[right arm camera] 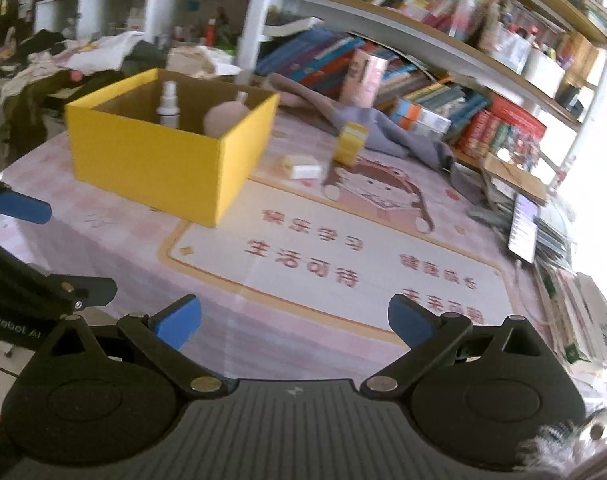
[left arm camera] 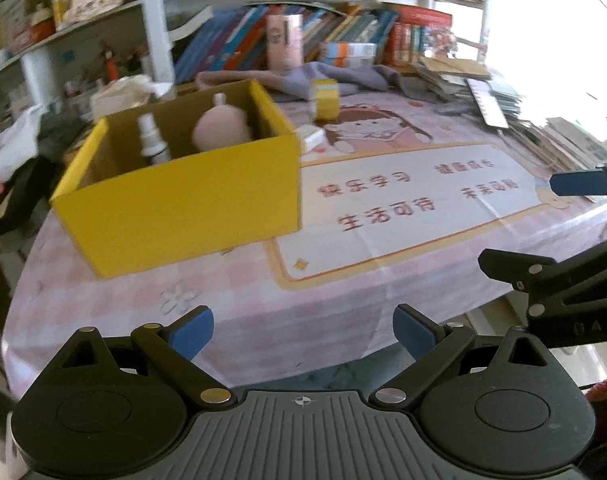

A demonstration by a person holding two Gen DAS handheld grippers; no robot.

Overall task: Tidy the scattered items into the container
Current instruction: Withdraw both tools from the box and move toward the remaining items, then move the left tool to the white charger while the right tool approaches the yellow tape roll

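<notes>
Clear mat (right arm camera: 343,264) btwn grippers & box (right arm camera: 151,160)

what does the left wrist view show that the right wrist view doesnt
Only the left wrist view shows the open left gripper head-on, with the right gripper's blue pad at its right edge.

Only the right wrist view shows the open right gripper head-on and the lit phone screen on the stacked papers.

Both show the yellow cardboard box holding a white spray bottle and a round pink bottle, plus, outside it on the pink patterned tablecloth, a small upright yellow box and a flat white carton.
</notes>
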